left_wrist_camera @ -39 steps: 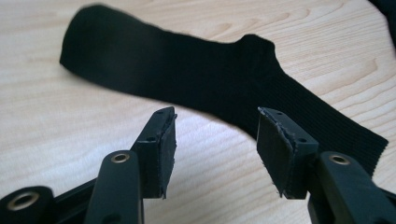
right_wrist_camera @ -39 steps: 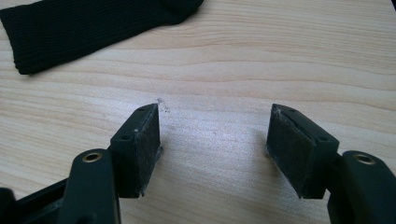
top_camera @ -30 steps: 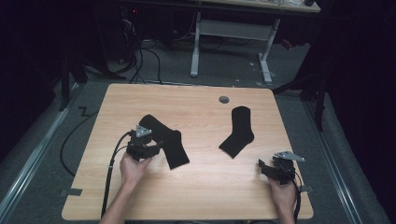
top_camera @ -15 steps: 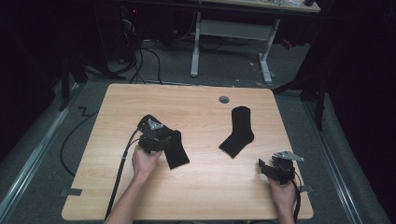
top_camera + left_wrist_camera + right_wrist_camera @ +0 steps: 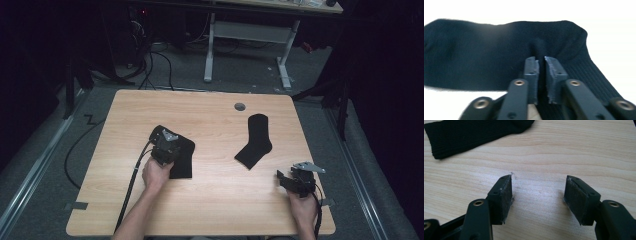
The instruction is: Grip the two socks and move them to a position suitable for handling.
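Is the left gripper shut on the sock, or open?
Shut on it: the left gripper has just closed, pads pinching a fold of the black sock.

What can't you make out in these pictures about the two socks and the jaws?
- Left sock, high view: the left gripper and hand cover its near end. The jaws have just been closing, with a fold of it pinched between them.
- Same sock, left gripper view: the table behind is washed out white.
- Right sock, right gripper view: the top edge cuts it off.
- Right gripper, high view: too small to judge its jaws.
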Tool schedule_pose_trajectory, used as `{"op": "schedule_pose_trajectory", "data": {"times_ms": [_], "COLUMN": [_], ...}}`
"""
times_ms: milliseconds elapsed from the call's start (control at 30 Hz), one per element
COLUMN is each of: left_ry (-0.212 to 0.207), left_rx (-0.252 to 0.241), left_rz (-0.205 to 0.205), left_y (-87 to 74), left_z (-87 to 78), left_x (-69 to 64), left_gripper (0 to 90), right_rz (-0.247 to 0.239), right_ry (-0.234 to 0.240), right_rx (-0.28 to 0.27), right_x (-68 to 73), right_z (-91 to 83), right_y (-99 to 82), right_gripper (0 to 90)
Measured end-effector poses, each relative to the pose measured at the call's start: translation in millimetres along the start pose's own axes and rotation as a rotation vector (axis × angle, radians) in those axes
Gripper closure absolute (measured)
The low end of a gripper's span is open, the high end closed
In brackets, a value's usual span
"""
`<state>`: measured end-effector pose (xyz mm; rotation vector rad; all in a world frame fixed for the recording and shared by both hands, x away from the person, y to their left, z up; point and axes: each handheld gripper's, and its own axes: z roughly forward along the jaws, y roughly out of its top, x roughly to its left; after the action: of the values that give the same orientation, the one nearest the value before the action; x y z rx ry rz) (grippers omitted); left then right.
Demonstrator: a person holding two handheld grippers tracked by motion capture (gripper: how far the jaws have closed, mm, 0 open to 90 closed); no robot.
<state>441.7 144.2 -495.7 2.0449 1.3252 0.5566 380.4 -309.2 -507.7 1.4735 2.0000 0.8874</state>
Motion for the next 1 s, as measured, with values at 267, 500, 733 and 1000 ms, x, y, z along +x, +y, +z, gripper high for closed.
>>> {"op": "schedule_pose_trajectory", "data": {"times_ms": [267,500,733,1000], "left_ry": [-0.066,-0.131,-0.211,-0.266], "left_rx": [-0.012,-0.076,-0.161,-0.200], "left_rz": [0.042,0.054,0.056,0.081], "left_y": [1.6,7.6,21.6,38.1], "left_z": [-7.5,-29.1,-52.0,-62.7], "left_x": [-8.3,-19.2,-36.1,-55.3], "left_gripper": [87.2,87.6,87.6,87.6], "right_rz": [-0.001,-0.003,-0.003,-0.002], "right_ry": [0.001,0.002,0.001,0.001], "right_rx": [0.000,0.000,0.000,0.000], "right_x": [0.2,0.3,0.4,0.5], "right_z": [-0.1,-0.3,-0.3,-0.5], "right_y": [-0.1,-0.2,-0.3,-0.5], "right_gripper": [39.6,39.6,39.6,39.6]}}
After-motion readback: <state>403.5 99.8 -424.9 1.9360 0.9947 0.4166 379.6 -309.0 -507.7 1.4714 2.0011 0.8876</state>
